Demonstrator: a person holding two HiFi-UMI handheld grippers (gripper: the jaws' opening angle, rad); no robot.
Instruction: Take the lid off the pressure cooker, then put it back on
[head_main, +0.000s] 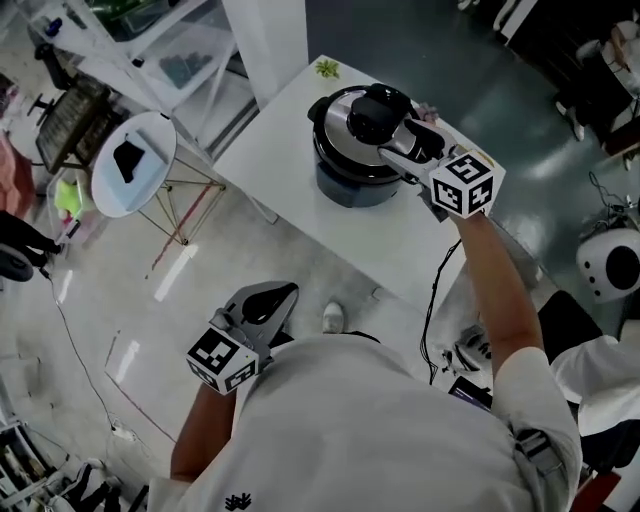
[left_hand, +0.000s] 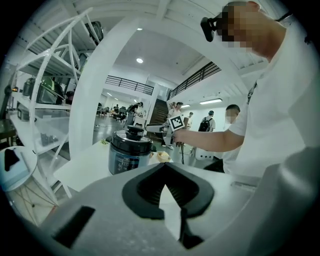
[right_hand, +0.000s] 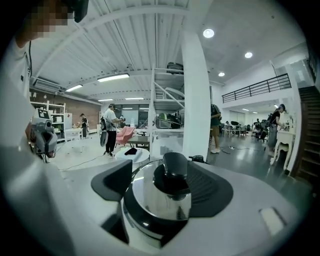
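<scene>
The pressure cooker (head_main: 352, 175) stands on the white table (head_main: 290, 150), and its shiny lid (head_main: 345, 120) with a black handle (head_main: 378, 110) is on. My right gripper (head_main: 400, 135) reaches over the lid from the right. In the right gripper view its jaws (right_hand: 162, 171) stand wide on either side of the handle (right_hand: 175, 172), so it is open. My left gripper (head_main: 272, 298) hangs low by my body, away from the table. It points at the cooker (left_hand: 129, 152) from a distance, its tips (left_hand: 162, 167) are together and nothing is in them.
A round white side table (head_main: 135, 165) with a black object stands left of the table, beyond it glass shelving (head_main: 170, 50) and a white pillar (head_main: 265, 40). A cable (head_main: 435, 300) hangs off the table's near edge. Several people stand far off in the hall.
</scene>
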